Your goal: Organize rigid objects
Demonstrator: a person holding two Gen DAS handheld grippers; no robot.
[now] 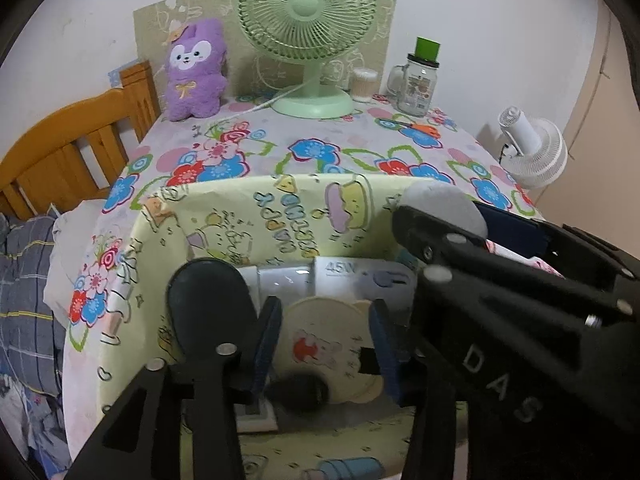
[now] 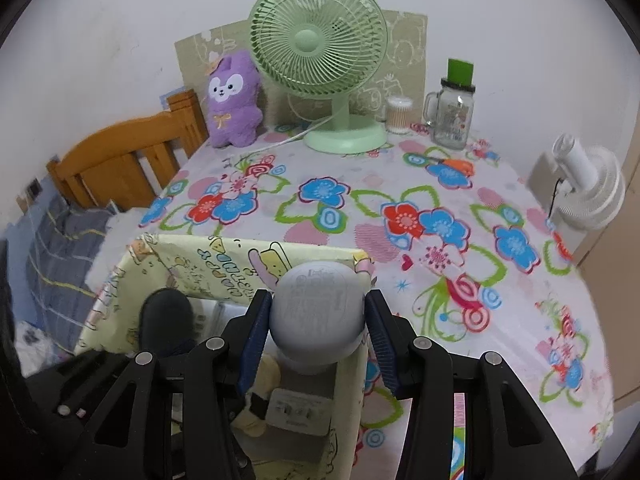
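Right now my right hand-held gripper point(image 2: 317, 344) is clamped on a pale grey rounded device point(image 2: 316, 312), both blue pads pressed against its sides, holding it over the near right corner of the yellow cartoon-print storage box point(image 2: 224, 260). Below it, inside the box, lies a white charger block point(image 2: 298, 410). My left hand-held gripper point(image 1: 326, 350) has its jaws apart, reaching down into the same box; a round cream lid with a bear print point(image 1: 326, 344) sits between the pads, not touched by them as far as I can see. A white adapter marked 45W point(image 1: 340, 276) lies just behind it. The right gripper's black frame crosses the left view and hides the box's right side. The box stands on the near part of the bench point(image 2: 400, 184) with its flowered cloth. Farther back stand a purple plush point(image 2: 234, 100), a green desk fan point(image 2: 318, 40), a cotton-swab tub point(image 2: 398, 114) and a glass mug jar point(image 2: 452, 116). A white fan point(image 2: 592, 188) sits off the right edge, a wooden bed frame point(image 2: 120, 160) to the left.
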